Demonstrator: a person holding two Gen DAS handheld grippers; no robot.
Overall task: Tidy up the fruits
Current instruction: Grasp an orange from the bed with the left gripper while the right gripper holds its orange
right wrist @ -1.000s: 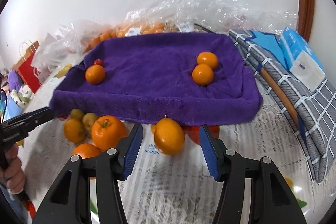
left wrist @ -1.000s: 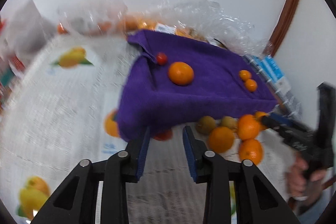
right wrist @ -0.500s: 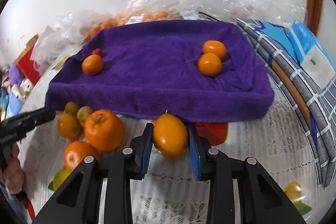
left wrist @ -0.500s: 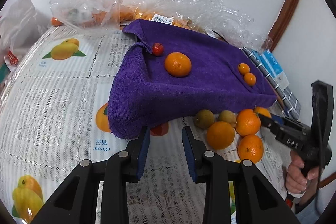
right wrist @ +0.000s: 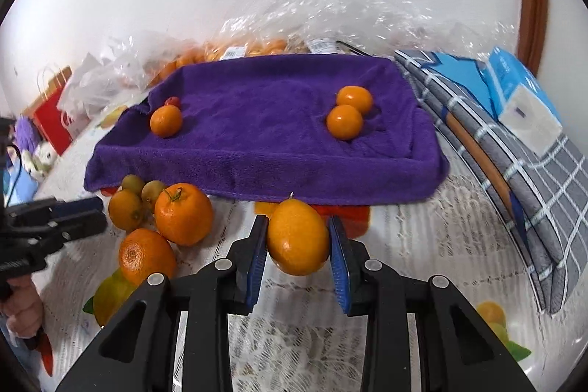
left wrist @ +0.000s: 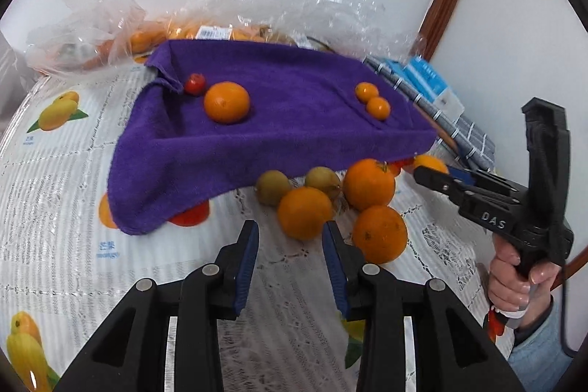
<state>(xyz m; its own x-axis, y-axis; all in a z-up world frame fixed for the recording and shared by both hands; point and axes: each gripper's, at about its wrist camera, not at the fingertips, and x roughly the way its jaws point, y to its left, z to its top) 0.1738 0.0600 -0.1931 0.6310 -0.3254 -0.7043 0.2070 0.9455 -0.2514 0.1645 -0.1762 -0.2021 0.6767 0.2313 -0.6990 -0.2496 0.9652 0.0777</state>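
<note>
On the tablecloth (right wrist: 422,237) your right gripper (right wrist: 297,245) pinches an orange (right wrist: 297,237); your left gripper (left wrist: 290,245), just widening, stands empty.

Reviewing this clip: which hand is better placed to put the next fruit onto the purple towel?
Right. The right gripper is already shut on the yellow-orange fruit, just in front of the purple towel. The left gripper holds nothing, its jaws apart short of a loose orange.

Loose oranges (left wrist: 305,212) beside purple towel (left wrist: 279,120)
</note>
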